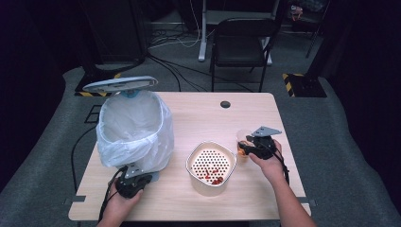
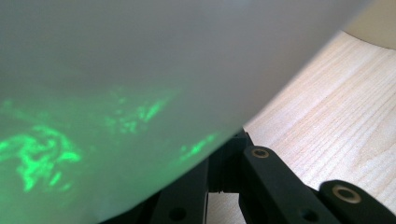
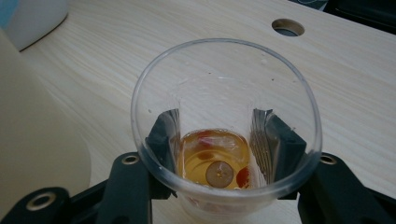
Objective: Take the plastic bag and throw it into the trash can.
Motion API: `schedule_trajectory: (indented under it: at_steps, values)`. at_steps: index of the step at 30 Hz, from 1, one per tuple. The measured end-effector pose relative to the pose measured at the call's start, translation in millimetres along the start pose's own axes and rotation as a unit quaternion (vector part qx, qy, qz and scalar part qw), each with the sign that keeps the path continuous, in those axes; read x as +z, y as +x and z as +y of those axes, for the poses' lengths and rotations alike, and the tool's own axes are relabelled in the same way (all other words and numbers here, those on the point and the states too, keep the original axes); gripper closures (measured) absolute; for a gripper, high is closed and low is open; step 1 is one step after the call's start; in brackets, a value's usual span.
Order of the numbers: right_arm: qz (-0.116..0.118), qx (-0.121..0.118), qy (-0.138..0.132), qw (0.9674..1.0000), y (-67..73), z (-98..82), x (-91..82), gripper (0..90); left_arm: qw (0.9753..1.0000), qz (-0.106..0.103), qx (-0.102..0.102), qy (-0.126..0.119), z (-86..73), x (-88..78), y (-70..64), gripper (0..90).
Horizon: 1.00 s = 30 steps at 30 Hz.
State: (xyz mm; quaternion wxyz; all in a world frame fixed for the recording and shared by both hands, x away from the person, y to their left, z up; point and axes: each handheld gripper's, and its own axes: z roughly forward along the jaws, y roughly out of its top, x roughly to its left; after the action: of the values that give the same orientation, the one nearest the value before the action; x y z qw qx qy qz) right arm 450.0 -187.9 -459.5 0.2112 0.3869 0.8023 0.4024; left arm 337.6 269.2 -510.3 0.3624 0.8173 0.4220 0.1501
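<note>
A clear plastic cup (image 1: pixel 243 140) with a little amber liquid and red bits stands right of a cream bowl (image 1: pixel 193 165), which has a perforated strainer insert with red bits on it. My right gripper (image 1: pixel 246 150) holds the cup. In the right gripper view its pads (image 3: pixel 164 135) press the cup (image 3: pixel 224 88) from both sides, low on its wall. A white bin (image 1: pixel 135 132) lined with a plastic bag stands at the left, lid (image 1: pixel 120 84) raised. My left gripper (image 1: pixel 137 182) sits at the bin's base, jaws together. The bag (image 2: pixel 140 70) hides its tips (image 2: pixel 233 140).
The wooden table (image 1: pixel 213 118) has a cable hole (image 1: pixel 225 104) near its far edge, seen also as a hole (image 3: pixel 287 27) beyond the cup. A black chair (image 1: pixel 241 42) stands behind the table. The cream bowl's side (image 3: pixel 37 154) lies close to the cup's left.
</note>
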Motion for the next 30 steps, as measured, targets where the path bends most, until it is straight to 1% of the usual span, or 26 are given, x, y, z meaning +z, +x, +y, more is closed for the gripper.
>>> schedule_trajectory:
  at_steps: [9, 10, 15, 17, 19, 20, 21, 22, 24, 25, 26, 30]
  values:
    - [0.013, -0.023, -0.006, 0.9996, 3.5, 14.5, -13.7, 53.6, 1.0000, 0.000, 0.000, 0.000, 0.0, 0.0, 0.1, 90.0]
    - [0.015, -0.029, -0.004, 0.9994, 3.9, 16.9, -16.2, 53.7, 1.0000, 0.000, 0.000, 0.000, 0.0, 0.0, 0.0, 90.0]
    - [0.018, -0.036, -0.008, 0.9992, 7.4, 25.9, -24.5, 53.9, 1.0000, 0.000, 0.000, 0.000, 0.0, 0.0, 0.0, 90.0]
    - [0.020, -0.045, -0.010, 0.9987, 8.0, 29.3, -26.9, 54.0, 1.0000, 0.000, 0.000, 0.000, 0.0, 0.0, 0.1, 90.0]
    - [0.021, -0.048, -0.010, 0.9986, 9.7, 32.5, -29.5, 54.0, 1.0000, 0.000, 0.000, 0.000, 0.0, 0.0, 0.1, 90.0]
    - [0.022, -0.055, -0.010, 0.9982, 9.9, 34.3, -30.9, 54.1, 1.0000, -0.002, 0.000, -0.001, -0.1, 0.2, 0.1, 90.0]
    - [0.023, -0.054, -0.009, 0.9982, 11.1, 36.1, -32.5, 54.1, 1.0000, -0.001, 0.000, -0.001, -0.1, 0.1, 0.2, 90.0]
    - [0.025, -0.060, -0.012, 0.9978, 11.2, 38.1, -34.1, 54.1, 1.0000, 0.000, 0.000, 0.000, 0.0, 0.0, 0.1, 90.0]
    - [0.028, -0.059, -0.010, 0.9978, 13.2, 41.6, -37.8, 54.1, 1.0000, 0.000, 0.000, 0.000, 0.0, 0.0, 0.1, 90.0]
    - [0.030, -0.067, -0.012, 0.9972, 13.6, 43.7, -39.6, 54.2, 1.0000, 0.000, 0.000, 0.000, 0.0, 0.0, 0.1, 90.0]
    - [0.030, -0.065, -0.011, 0.9974, 15.5, 45.7, -41.7, 54.2, 1.0000, -0.001, 0.000, 0.000, 0.0, 0.0, 0.0, 90.0]
    - [0.037, -0.087, -0.016, 0.9954, 21.8, 54.2, -49.2, 54.2, 1.0000, 0.000, 0.000, 0.000, 0.0, 0.0, 0.1, 90.0]
